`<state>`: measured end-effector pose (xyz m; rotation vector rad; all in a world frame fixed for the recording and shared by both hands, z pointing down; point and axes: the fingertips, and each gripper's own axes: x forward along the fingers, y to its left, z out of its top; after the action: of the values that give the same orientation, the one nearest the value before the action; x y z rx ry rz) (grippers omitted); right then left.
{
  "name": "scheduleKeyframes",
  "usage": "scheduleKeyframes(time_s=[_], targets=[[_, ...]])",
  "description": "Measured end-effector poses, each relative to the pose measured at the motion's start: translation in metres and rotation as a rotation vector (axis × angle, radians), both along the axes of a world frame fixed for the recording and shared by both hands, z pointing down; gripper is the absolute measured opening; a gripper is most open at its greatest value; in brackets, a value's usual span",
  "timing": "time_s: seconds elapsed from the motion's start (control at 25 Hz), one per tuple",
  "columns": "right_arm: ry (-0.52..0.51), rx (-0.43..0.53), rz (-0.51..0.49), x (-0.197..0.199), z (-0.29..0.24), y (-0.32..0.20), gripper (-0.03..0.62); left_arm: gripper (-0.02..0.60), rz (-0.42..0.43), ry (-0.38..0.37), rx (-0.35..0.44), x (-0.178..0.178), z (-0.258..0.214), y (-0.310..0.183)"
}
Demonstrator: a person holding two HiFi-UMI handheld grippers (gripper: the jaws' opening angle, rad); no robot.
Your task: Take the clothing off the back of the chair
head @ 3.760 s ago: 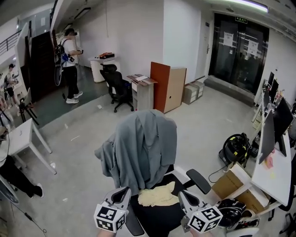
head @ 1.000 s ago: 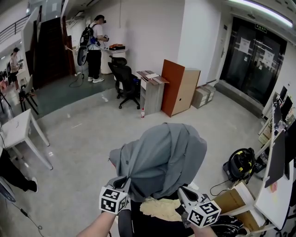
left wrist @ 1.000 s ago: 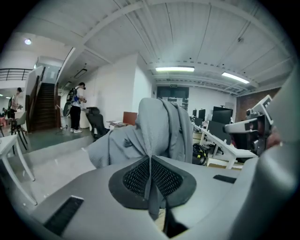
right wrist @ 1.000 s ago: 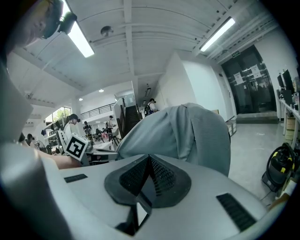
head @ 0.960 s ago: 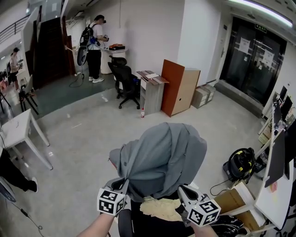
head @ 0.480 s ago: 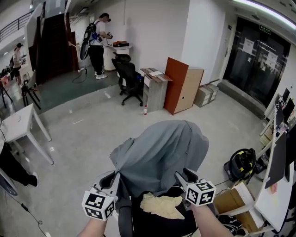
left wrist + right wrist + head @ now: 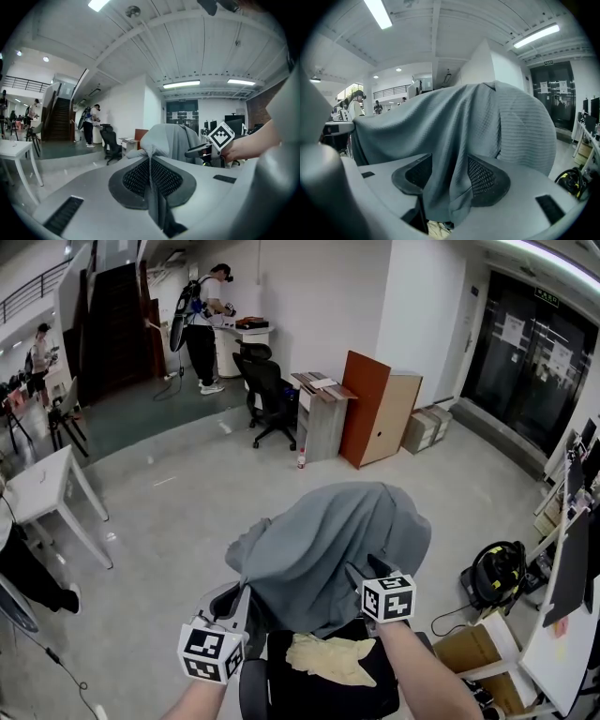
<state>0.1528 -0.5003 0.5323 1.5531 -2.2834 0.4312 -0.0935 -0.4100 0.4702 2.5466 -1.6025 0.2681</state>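
Head view: grey garment lay draped over the back of the chair, covering it fully. A yellow cloth rested on the seat. Left gripper was at the garment's left edge and right gripper at its right, presumably to lift both sides together.

Left gripper view: jaws were closed on a pinch of the fabric, securing that side.

Right gripper view: jaws had just been opening and stood apart. A hanging fold lay between them unclamped, likely awaiting a fresh bite.
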Motion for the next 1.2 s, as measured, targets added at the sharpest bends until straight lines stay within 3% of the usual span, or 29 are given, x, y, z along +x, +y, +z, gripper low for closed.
scheduleKeyframes(time_s=[0.44,0.52,0.6,0.72,0.96,1.2], targets=[[0.021,-0.033,0.070,0.004,0.015,-0.059,0.240,0.015,0.007,-0.015,-0.026,0.005,0.013,-0.005],[0.030,-0.029,0.082,0.006,0.015,-0.066,0.203,0.015,0.009,-0.015,-0.030,0.006,0.015,-0.006],[0.037,-0.017,0.094,0.007,0.012,-0.068,0.123,0.015,0.011,-0.016,-0.035,0.006,0.015,-0.006],[0.021,0.006,0.080,0.004,0.004,-0.059,0.028,0.015,0.011,-0.014,-0.040,0.004,0.014,-0.002],[-0.028,0.062,-0.025,-0.009,-0.006,-0.013,0.023,0.015,0.008,-0.006,-0.053,0.003,0.018,0.006],[-0.094,0.084,-0.045,-0.014,-0.017,0.043,0.021,0.015,0.010,0.026,-0.050,-0.007,0.012,0.014]])
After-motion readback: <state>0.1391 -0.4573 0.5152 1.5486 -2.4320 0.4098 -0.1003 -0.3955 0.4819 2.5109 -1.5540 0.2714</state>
